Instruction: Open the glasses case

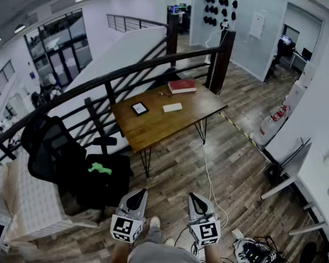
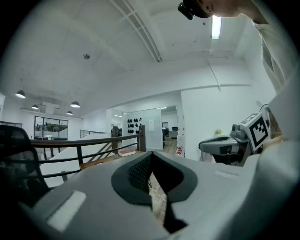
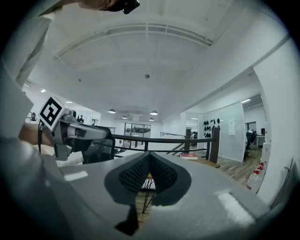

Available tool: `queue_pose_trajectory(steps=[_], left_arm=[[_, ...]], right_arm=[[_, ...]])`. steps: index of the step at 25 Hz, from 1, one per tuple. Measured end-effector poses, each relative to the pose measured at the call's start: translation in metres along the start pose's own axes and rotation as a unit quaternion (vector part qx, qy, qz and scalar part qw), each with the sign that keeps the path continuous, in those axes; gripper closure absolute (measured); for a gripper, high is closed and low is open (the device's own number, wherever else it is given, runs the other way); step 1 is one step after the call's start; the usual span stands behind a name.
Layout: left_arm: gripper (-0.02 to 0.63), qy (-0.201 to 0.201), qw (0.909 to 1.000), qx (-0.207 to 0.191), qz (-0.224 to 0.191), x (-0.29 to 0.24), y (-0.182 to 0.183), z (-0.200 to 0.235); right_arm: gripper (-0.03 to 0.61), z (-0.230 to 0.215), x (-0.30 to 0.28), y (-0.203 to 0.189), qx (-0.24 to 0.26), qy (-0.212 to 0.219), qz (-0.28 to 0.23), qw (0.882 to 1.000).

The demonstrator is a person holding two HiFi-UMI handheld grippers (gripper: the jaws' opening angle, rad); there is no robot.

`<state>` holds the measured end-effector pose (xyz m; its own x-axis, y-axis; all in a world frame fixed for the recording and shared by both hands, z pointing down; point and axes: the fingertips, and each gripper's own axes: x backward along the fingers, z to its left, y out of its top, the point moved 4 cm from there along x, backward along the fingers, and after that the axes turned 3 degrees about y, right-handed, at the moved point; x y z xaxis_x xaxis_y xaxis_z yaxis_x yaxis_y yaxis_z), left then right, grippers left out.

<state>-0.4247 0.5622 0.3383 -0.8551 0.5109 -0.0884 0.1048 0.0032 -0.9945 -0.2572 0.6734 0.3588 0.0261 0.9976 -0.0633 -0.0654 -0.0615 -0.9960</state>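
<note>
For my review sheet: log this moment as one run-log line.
stage: case not yet reached | left gripper: shut, empty | right gripper: shut, empty | glasses case: lying on table, far ahead

Grey left gripper point(image 1: 141, 192), grey right gripper point(image 1: 194, 195), black ribbed fingers point(image 3: 133, 174), black-and-white marker cubes point(image 1: 125, 228), perhaps pale shoes point(image 1: 155, 222)

Well ahead, a table point(image 1: 153, 130) close against a railing point(image 1: 100, 80) behind it. On the table: a book point(image 1: 181, 86) at the far end, a case point(image 1: 172, 107) nearer the middle, a tablet point(image 1: 139, 108) just left of the case. Left of the table, a chair point(image 1: 48, 145). Nearest, left tool point(image 1: 140, 193) and right tool point(image 1: 196, 197) side by side above the floor point(image 1: 237, 178), well apart from the table.
</note>
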Motion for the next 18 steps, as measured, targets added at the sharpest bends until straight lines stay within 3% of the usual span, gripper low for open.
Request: queue_pose_trajectory(steps=[9,18], left_arm=[[0.594,0.005,0.9998,0.007,-0.018,-0.029,-0.002,0.009],[0.594,0.004,0.9999,-0.002,-0.016,-0.100,-0.005,0.060]], right_arm=[[0.575,-0.019,-0.022,-0.001,0.000,-0.006,-0.002,1.000],[0.575,-0.052,-0.098,0.000,0.008,-0.004,0.000,1.000]])
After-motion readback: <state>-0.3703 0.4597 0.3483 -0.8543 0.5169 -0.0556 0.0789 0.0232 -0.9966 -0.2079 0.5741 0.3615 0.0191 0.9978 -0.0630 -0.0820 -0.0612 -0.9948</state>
